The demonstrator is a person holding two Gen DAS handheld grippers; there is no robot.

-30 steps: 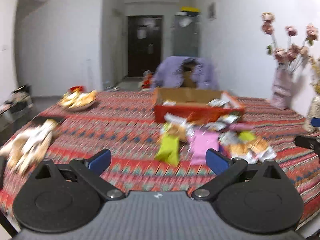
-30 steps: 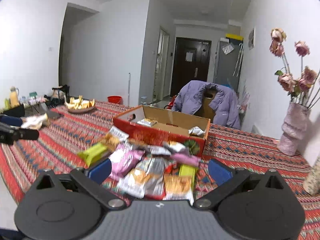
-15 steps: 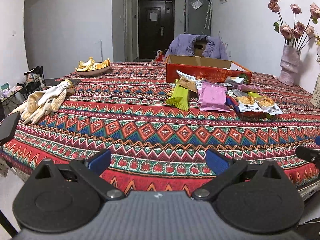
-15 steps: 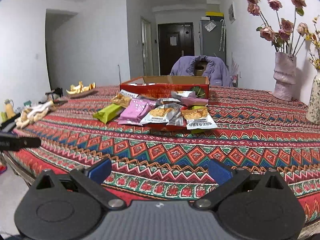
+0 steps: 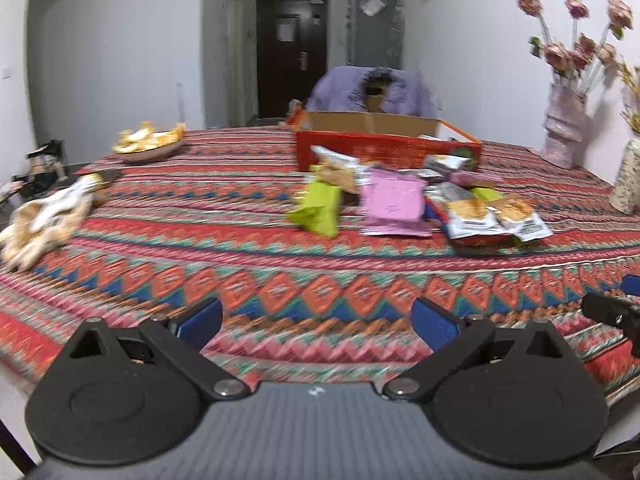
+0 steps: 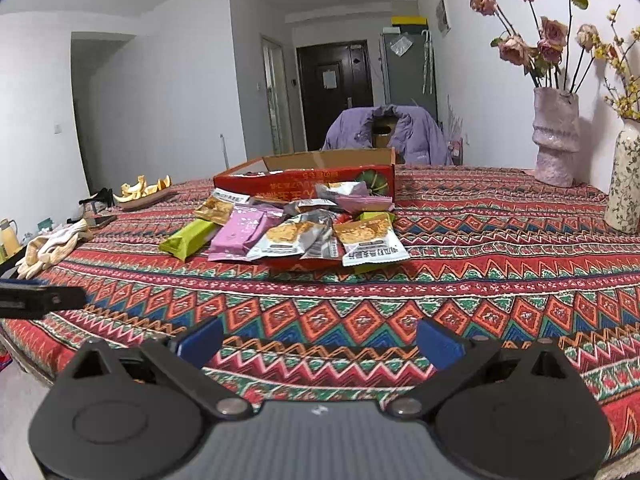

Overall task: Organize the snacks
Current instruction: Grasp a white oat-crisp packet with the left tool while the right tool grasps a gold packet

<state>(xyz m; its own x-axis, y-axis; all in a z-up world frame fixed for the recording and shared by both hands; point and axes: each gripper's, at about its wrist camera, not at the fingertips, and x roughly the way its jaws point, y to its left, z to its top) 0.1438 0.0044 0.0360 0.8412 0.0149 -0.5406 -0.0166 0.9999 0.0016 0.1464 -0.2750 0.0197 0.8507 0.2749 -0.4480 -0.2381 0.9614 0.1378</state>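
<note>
Snack packets lie heaped on the patterned surface just before the red box, well ahead of both grippers. Left gripper and right gripper hang spread and empty. Starting with the outlying green packet looks easiest. Gloves, fruit dish and vases sit clear.

Worktop under red zigzag-patterned cloth. Pale gloves near left edge; dish of yellow peels further back. Pink vase of dried roses far right, floral vase beside it. Purple jacket draped over chair behind; dark door beyond.
</note>
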